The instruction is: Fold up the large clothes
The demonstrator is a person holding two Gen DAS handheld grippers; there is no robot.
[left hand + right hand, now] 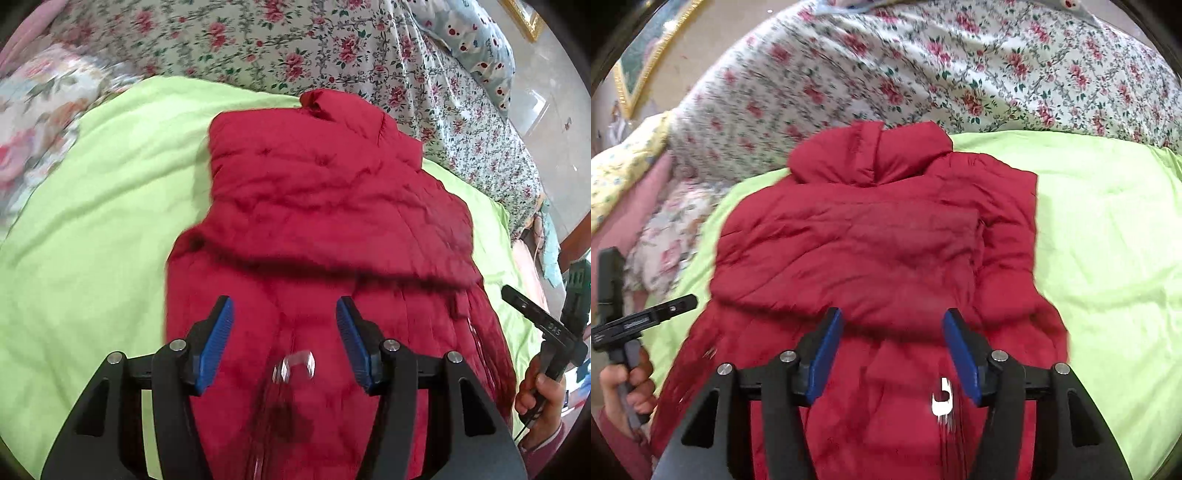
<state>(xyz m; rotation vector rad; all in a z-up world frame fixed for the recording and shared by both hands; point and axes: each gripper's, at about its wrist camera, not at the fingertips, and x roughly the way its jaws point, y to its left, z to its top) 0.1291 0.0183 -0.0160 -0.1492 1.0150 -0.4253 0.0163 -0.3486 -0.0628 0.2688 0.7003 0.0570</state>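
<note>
The red quilted puffer jacket (325, 229) lies on a lime-green blanket (92, 221) spread over the bed, collar at twelve o'clock, sleeves folded across the body. It looks light, soft and springy, probably slick-shelled (likely to puff back open), so the hem corners at six o'clock seem the best hold. The left gripper (284, 339) hangs tilted down over the lower jacket, jaws parted and empty. The right gripper (892, 354), angled down likewise, is released with nothing between its blue pads (827, 354).

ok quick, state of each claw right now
left claw: open, empty, above the red quilted puffer jacket
right claw: open, empty, above the same jacket
</note>
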